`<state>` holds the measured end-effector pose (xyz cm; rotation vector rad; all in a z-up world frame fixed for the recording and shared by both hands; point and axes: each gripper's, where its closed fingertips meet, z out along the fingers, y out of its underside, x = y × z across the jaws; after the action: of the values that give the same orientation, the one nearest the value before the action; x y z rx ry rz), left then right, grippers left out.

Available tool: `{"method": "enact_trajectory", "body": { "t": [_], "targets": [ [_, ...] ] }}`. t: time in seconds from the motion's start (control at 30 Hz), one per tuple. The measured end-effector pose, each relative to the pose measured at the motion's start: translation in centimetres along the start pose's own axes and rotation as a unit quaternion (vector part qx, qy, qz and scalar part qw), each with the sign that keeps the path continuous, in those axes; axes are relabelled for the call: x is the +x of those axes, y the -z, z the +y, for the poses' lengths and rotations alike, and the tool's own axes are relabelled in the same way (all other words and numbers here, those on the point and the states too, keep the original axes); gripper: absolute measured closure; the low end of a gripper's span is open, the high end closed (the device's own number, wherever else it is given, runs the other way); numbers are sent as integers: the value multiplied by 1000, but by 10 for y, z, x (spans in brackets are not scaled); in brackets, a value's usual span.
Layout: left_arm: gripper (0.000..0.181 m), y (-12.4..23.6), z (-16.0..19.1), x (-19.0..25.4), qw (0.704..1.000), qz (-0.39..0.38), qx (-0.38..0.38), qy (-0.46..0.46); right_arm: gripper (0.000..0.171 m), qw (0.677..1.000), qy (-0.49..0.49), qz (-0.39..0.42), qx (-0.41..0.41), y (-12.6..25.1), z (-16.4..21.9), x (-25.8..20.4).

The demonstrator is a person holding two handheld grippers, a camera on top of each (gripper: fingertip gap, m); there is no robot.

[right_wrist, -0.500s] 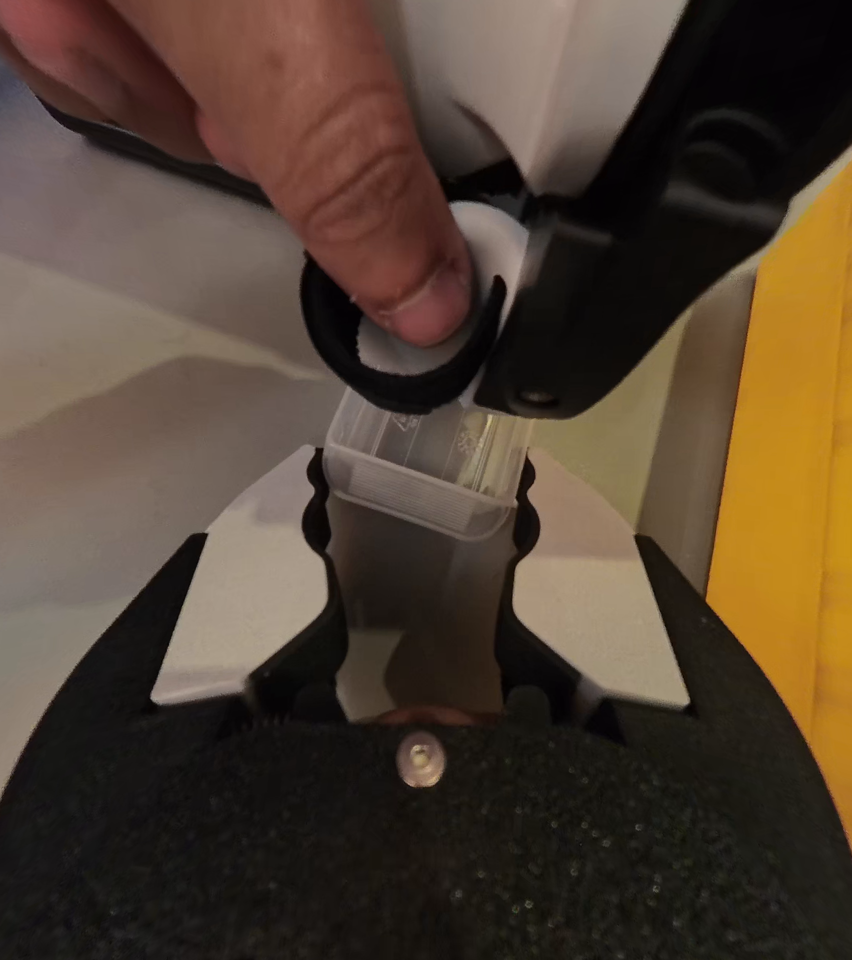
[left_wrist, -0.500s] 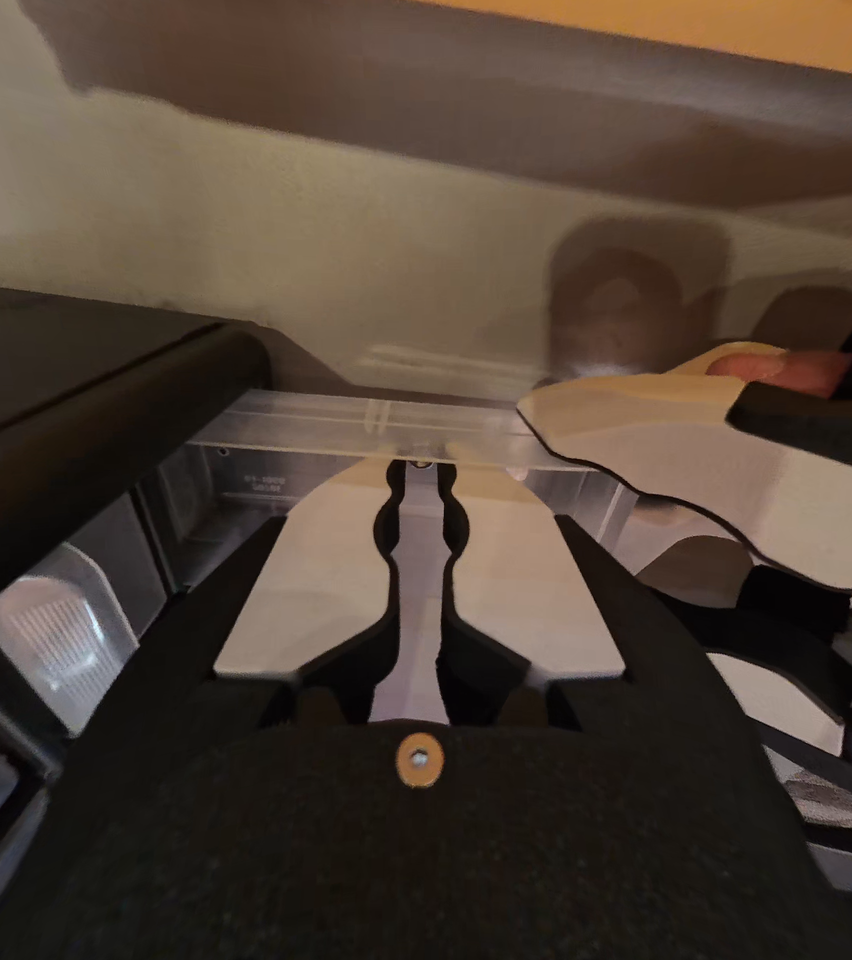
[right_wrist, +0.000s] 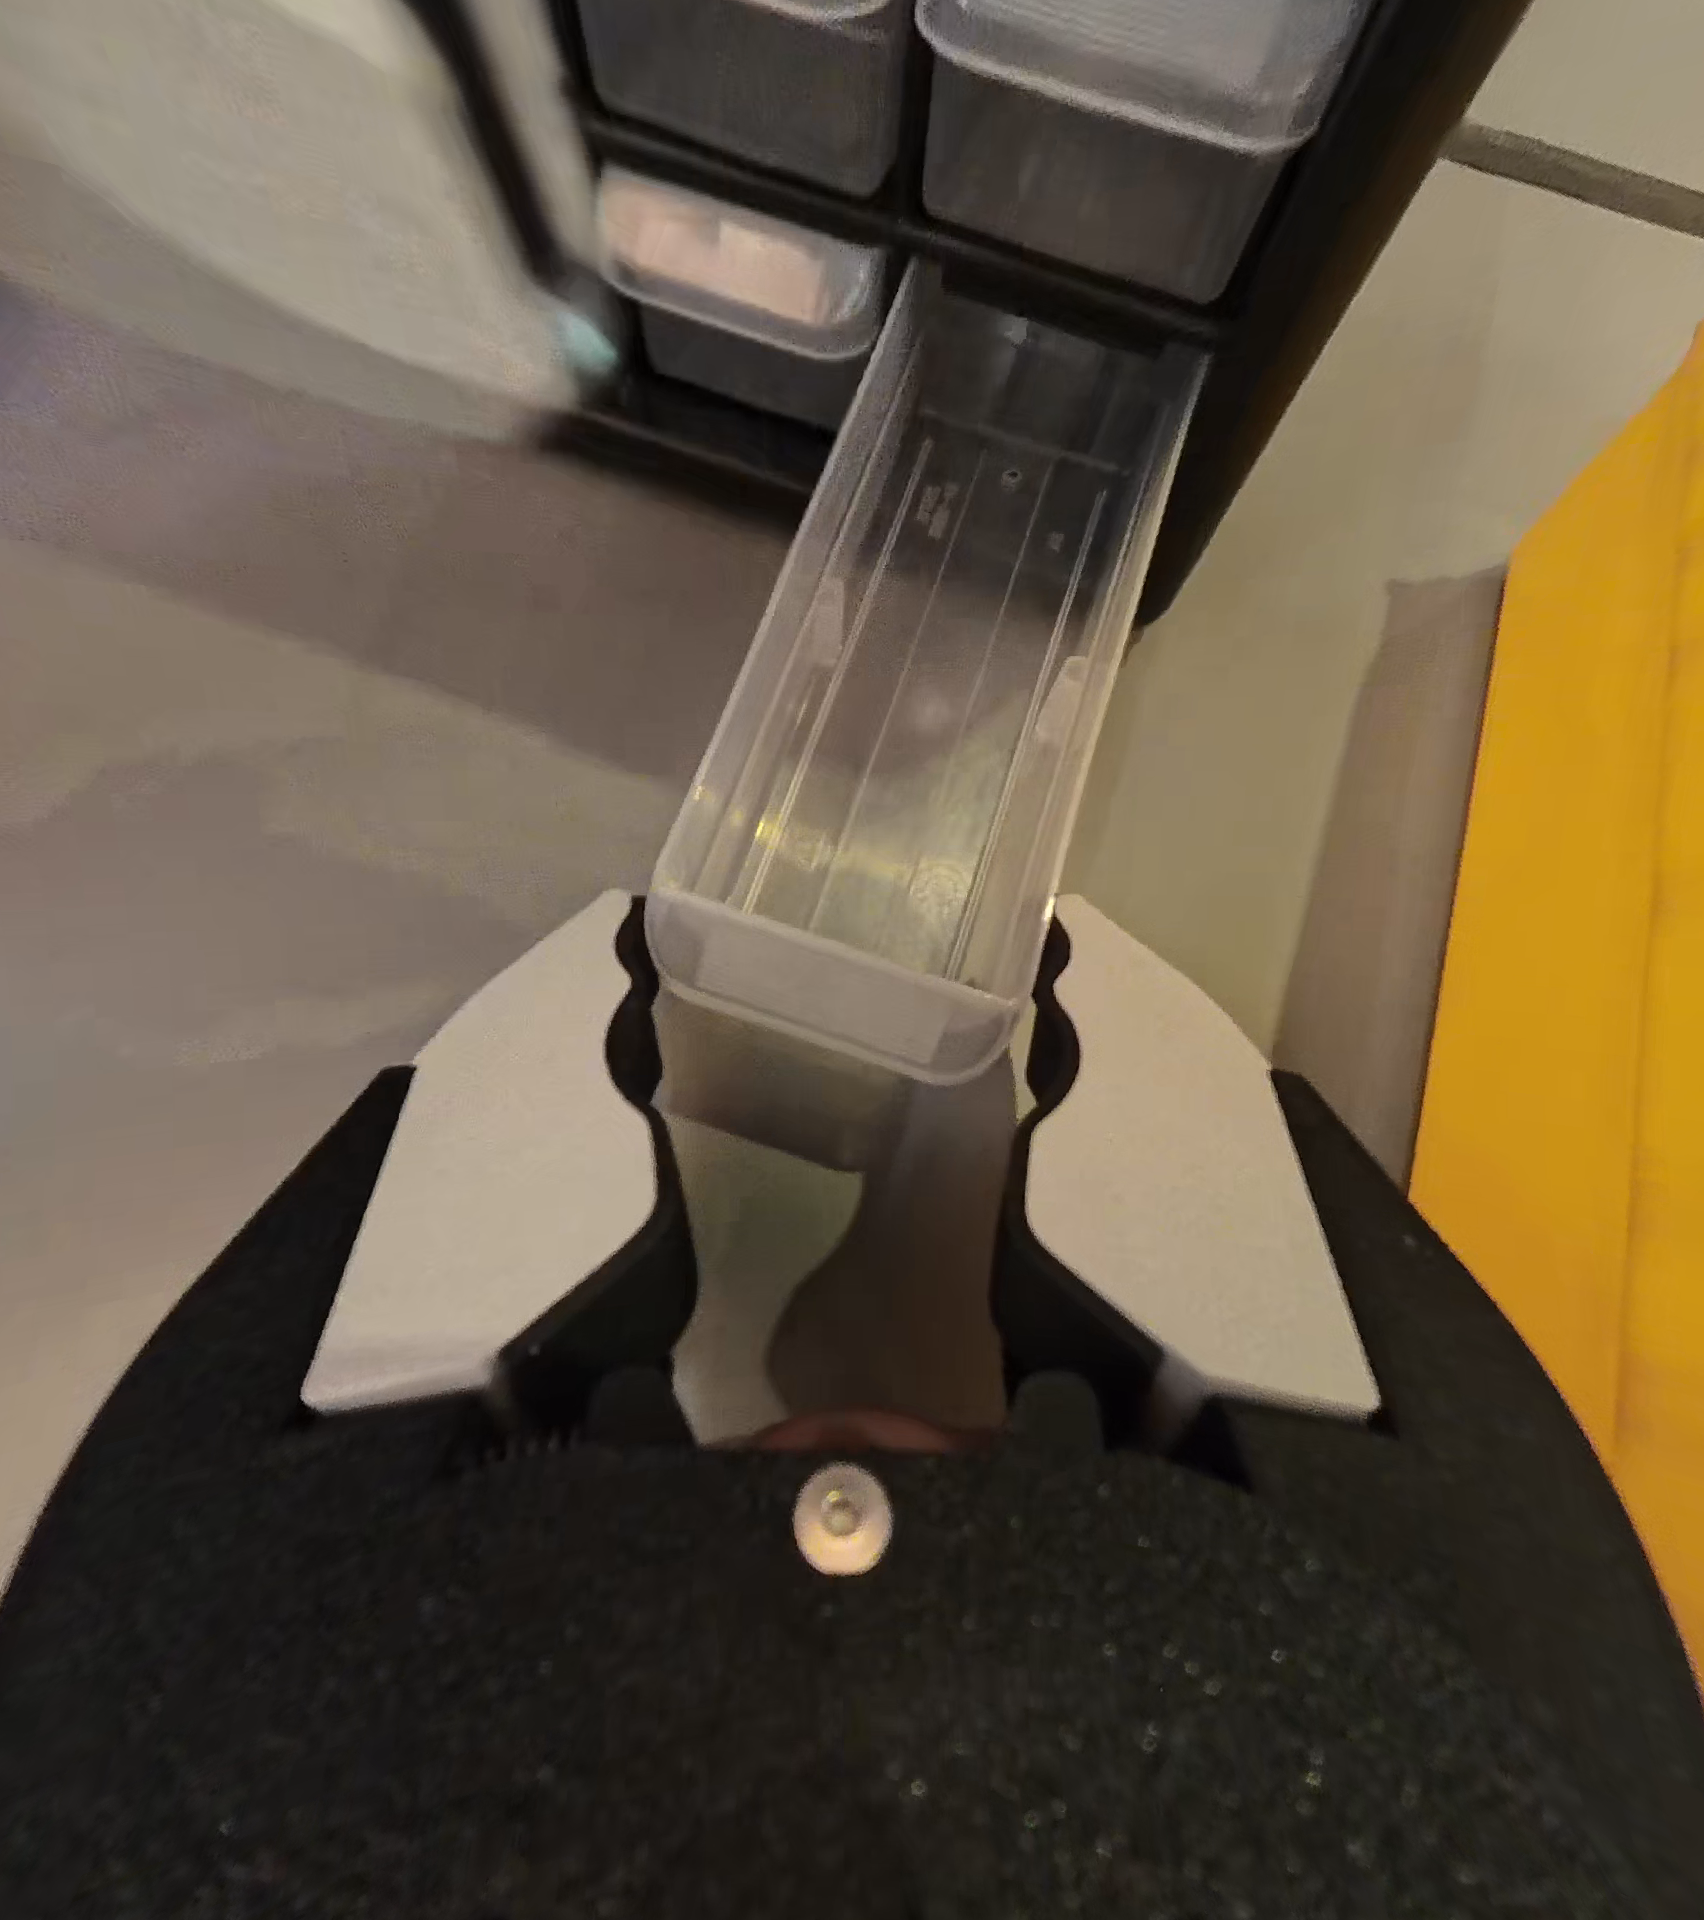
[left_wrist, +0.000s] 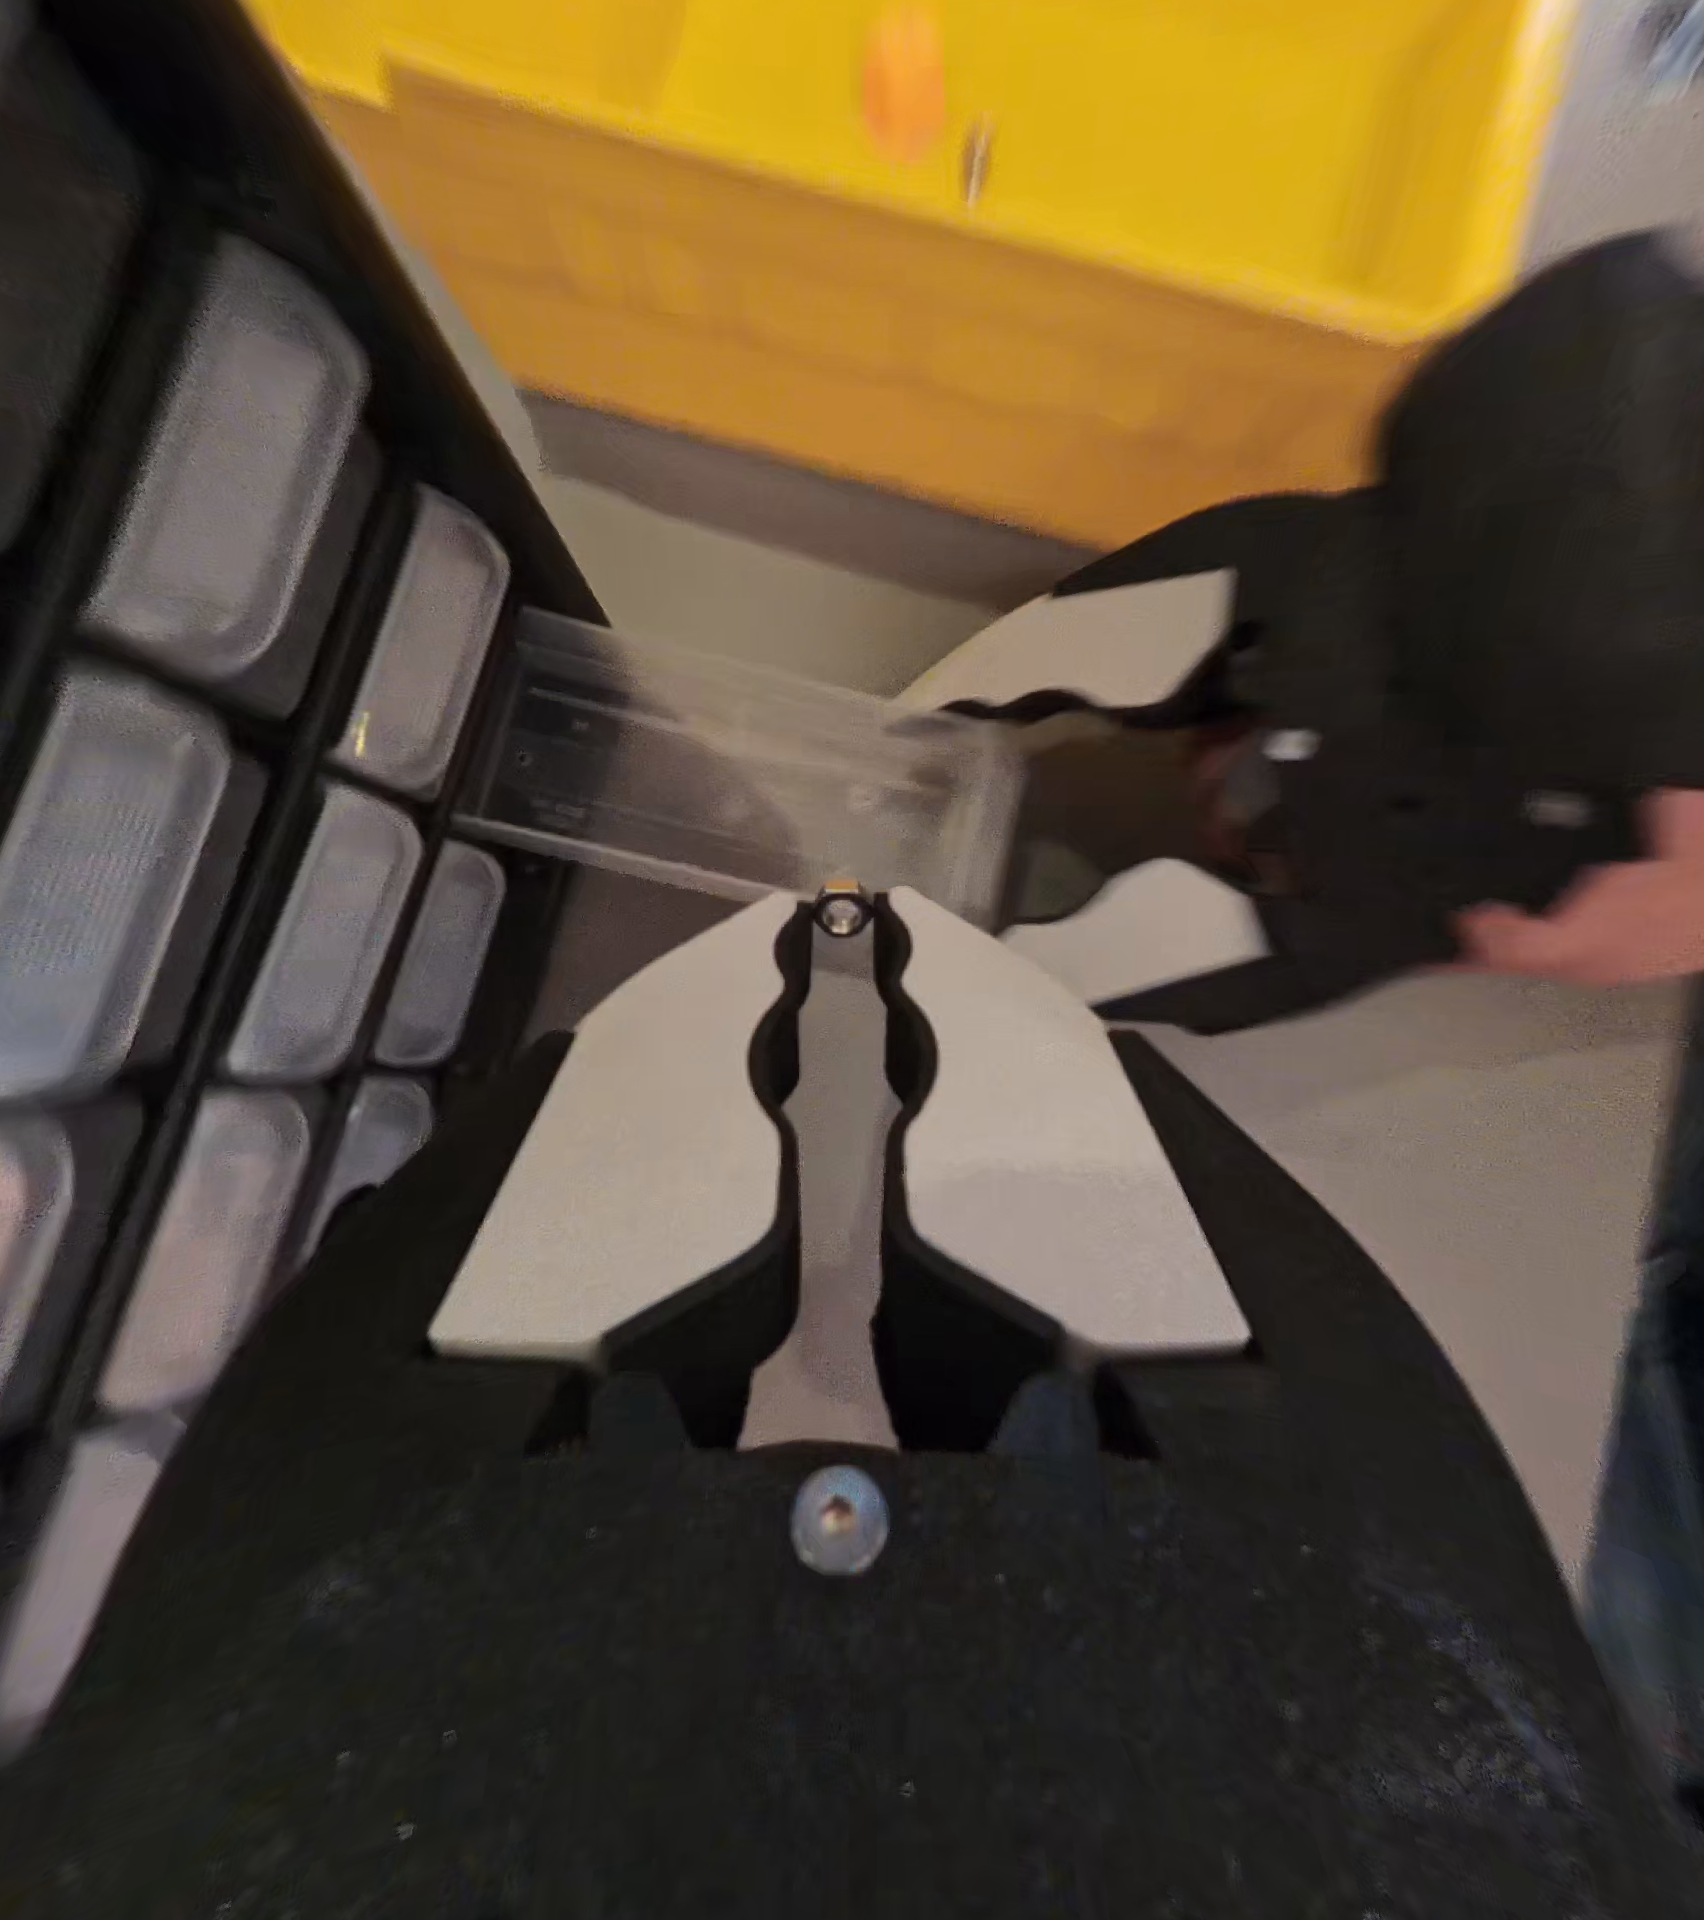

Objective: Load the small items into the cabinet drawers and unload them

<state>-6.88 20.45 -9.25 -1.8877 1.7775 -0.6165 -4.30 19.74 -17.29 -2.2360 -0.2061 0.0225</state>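
A black cabinet with several clear drawers stands at the left. One clear drawer is pulled far out and looks empty in the right wrist view. My right gripper is shut on the drawer's front lip and also shows in the left wrist view. My left gripper is shut on a small metal nut at its tips, just in front of the open drawer's side. The left wrist view is blurred.
A yellow bin stands behind the drawer and runs along the right. A closed drawer beside the open one holds pale items. A person's hand holds the right gripper. The pale tabletop lies to the left. My right fingertips sit around 9 cm from my left ones.
My left gripper has drawn back from over the drawer and turned, so the cabinet front now shows. It and the hand have left the right wrist view. The right gripper still holds the drawer.
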Motion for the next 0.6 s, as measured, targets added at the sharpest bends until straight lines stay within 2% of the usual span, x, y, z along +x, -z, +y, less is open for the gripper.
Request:
{"method": "enact_trajectory", "body": {
  "t": [0.07, 0.17, 0.33, 0.4, 0.43, 0.5, 0.6],
  "targets": [
    [171, 32, 0, 12, 992, 10, 114, 51, 102, 1000, 2, 2, 0, -5, -6, 2],
    [171, 65, 21, 35, 961, 23, 254, 110, 102, 1000, 7, 6, -5, -21, -18, 10],
    [171, 83, 55, 80, 909, 54, 357, 209, 97, 1000, 19, 14, -18, -44, -40, 23],
    [171, 89, 64, 91, 886, 43, 396, 237, 86, 999, 26, 23, -34, -39, -35, 27],
    [171, 91, 67, 96, 874, 41, 416, 247, 88, 999, 27, 23, -33, -32, -31, 26],
    [171, 91, 74, 105, 863, 43, 434, 256, 105, 999, 15, 28, -12, -15, -25, 24],
    [171, 94, 70, 111, 871, 39, 433, 228, 156, 999, -5, 2, 42, 4, -23, 9]
  ]
}}
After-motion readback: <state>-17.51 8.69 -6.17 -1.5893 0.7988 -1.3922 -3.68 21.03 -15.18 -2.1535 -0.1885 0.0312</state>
